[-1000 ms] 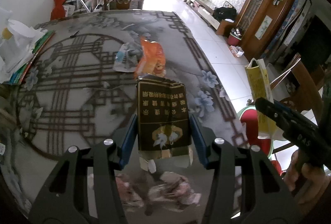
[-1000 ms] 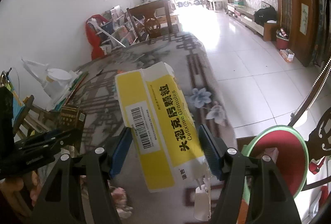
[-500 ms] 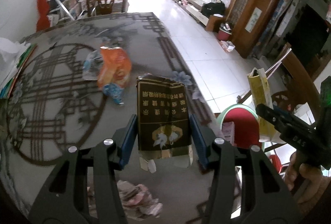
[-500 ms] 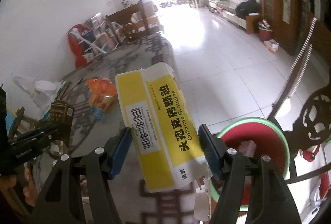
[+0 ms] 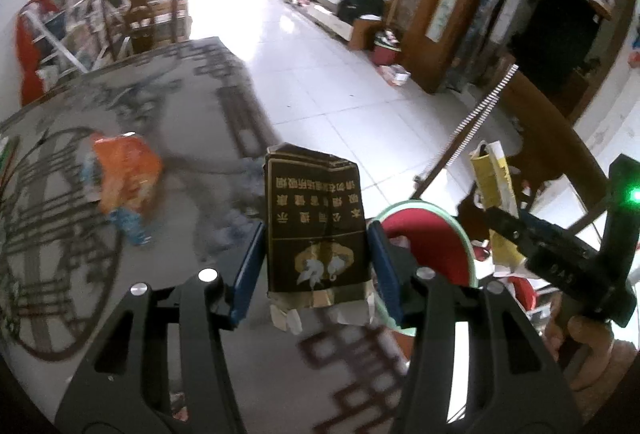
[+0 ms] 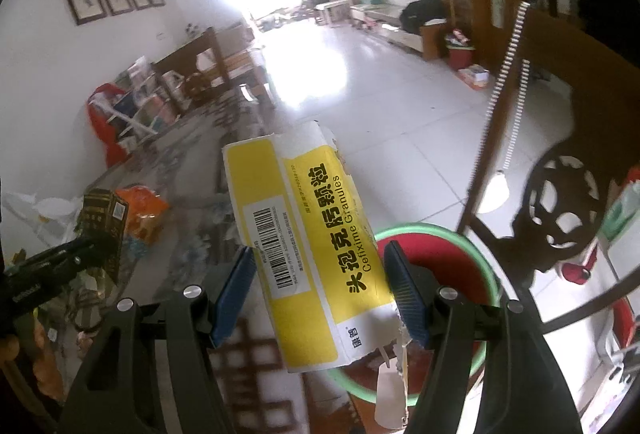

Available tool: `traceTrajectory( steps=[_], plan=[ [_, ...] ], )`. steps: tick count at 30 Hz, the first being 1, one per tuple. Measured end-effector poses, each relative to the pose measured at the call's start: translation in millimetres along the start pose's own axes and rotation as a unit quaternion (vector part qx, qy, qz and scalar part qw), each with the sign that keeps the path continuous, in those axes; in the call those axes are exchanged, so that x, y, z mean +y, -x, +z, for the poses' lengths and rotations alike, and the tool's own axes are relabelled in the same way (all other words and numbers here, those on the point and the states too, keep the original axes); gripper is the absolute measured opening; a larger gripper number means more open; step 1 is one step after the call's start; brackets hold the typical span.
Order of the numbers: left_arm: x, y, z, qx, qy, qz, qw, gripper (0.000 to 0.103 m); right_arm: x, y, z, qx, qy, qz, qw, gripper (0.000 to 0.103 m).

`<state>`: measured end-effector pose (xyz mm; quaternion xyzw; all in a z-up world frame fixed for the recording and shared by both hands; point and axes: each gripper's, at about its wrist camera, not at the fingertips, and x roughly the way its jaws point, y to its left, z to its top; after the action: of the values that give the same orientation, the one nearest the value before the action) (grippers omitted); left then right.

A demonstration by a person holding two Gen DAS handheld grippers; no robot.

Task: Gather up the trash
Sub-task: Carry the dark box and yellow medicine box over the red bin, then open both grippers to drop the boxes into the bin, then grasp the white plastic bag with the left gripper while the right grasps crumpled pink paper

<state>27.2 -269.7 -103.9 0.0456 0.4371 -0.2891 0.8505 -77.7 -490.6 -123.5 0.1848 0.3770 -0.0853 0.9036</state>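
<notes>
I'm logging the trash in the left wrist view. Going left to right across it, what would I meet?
Orange snack bag on the table → dark brown carton in the left gripper → red bin with green rim → yellow medicine box held by the right gripper.

The round red bin with green rim point(image 6: 476, 274) stands open-topped just beyond the counter point(image 5: 192, 137) edge; a dark carved wooden chair point(image 6: 560, 201) crowds its far side.

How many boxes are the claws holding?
2. A dark box sits in the left claw, over the table edge. A yellow medicine box sits in the right claw, near the red bin.
</notes>
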Motion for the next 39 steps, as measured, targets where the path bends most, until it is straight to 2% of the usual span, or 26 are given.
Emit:
traceTrajectory(
  steps=[6, 10, 15, 16, 17, 18, 19, 21, 30, 35, 39],
  plan=[
    [-47.3, -22.2, 6.6, 0.015, -0.045, -0.046, 0.9978, 0.050, -39.1, 6.1, -8.5, 0.010, -0.031, -0.031, 0.999, 0.063],
    [-74.0, -44.0, 5.3, 0.045, -0.060, -0.086, 0.9935, 0.050, -63.8, 8.5, -14.0, 0.018, -0.055, -0.046, 0.997, 0.063],
    [-101.5, -68.6, -0.4, 0.077, -0.078, -0.113, 0.9875, 0.050, -74.4, 11.1, -19.3, 0.023, -0.063, -0.056, 0.996, 0.063],
    [-104.3, -71.4, -1.8, 0.079, -0.080, -0.112, 0.9873, 0.052, -75.5, 10.6, -19.4, 0.023, -0.061, -0.058, 0.996, 0.063],
    [-105.7, -74.6, -2.4, 0.080, -0.082, -0.109, 0.9874, 0.058, -76.2, 10.3, -19.2, 0.023, -0.060, -0.059, 0.996, 0.064],
    [-106.9, -77.7, -2.8, 0.083, -0.081, -0.108, 0.9874, 0.071, -78.4, 9.1, -19.0, 0.023, -0.060, -0.059, 0.996, 0.069],
    [-106.8, -79.1, -2.9, 0.084, -0.077, -0.110, 0.9874, 0.075, -79.7, 7.4, -18.6, 0.024, -0.061, -0.057, 0.996, 0.069],
    [-105.4, -78.4, -2.4, 0.080, -0.069, -0.110, 0.9883, 0.077, -81.9, 7.4, -18.0, 0.023, -0.067, -0.053, 0.996, 0.072],
    [-75.7, -59.5, -5.0, 0.065, -0.054, -0.073, 0.9937, 0.078, -84.1, 2.3, -15.8, 0.028, -0.083, -0.040, 0.995, 0.074],
    [-30.8, -37.4, -12.6, 0.054, -0.009, -0.025, 0.9982, 0.078, -55.5, -10.7, -9.2, 0.041, -0.048, -0.013, 0.998, 0.074],
    [24.9, -16.0, -27.9, 0.046, 0.050, 0.036, 0.9970, 0.079, -19.8, -28.4, -6.1, 0.060, -0.004, 0.021, 0.998, 0.075]
  ],
)
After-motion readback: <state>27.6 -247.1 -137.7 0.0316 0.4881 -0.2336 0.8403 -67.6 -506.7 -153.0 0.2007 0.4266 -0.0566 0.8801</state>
